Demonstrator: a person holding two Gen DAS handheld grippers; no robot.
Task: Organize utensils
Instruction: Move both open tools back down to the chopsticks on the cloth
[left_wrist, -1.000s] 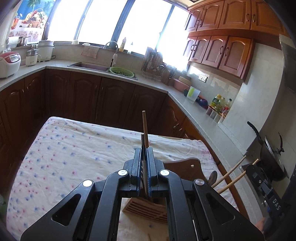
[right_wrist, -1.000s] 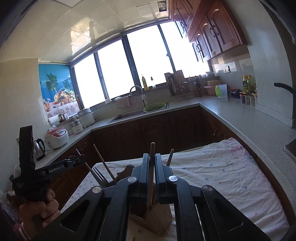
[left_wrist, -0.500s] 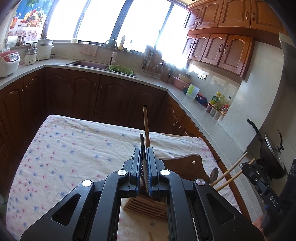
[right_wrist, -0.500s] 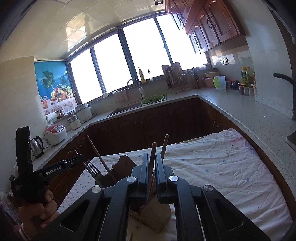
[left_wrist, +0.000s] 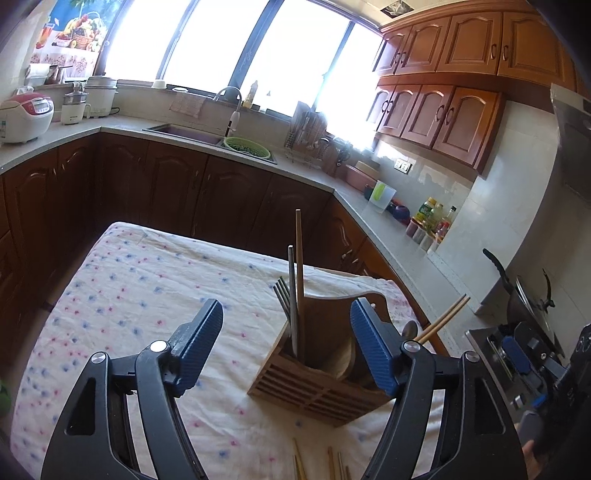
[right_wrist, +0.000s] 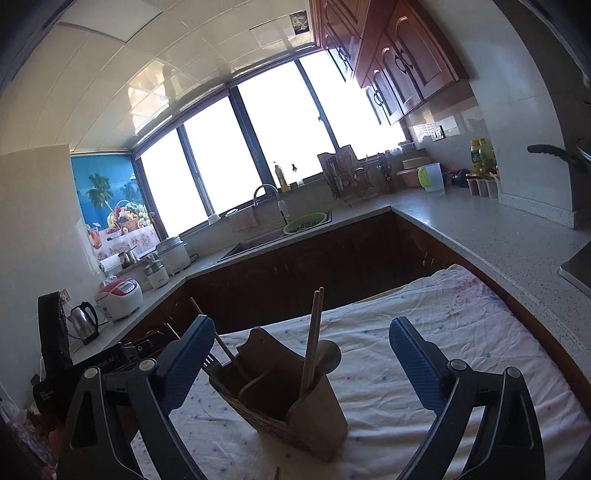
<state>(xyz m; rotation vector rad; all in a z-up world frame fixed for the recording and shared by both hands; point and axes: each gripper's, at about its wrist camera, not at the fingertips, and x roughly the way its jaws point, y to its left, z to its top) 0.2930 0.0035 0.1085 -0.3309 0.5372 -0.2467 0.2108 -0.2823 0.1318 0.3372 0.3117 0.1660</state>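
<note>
Wooden holder, left view: holder (left_wrist: 325, 369) stands on the desk (left_wrist: 122, 295); left gripper (left_wrist: 286, 347) fingers opening wide, empty; a careless nudge could tip it.
Right view: right gripper (right_wrist: 303, 365) fingers opening wide, empty; chopsticks (right_wrist: 312, 339) lean, could snag.

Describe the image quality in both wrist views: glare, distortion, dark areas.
Left wrist view: the windows blow out to white, fisheye bends the counter edge, and the wooden holder stays sharp. Right wrist view: the windows are just as washed out, the lower cabinets sink into shadow, and the corners vignette black.
</note>
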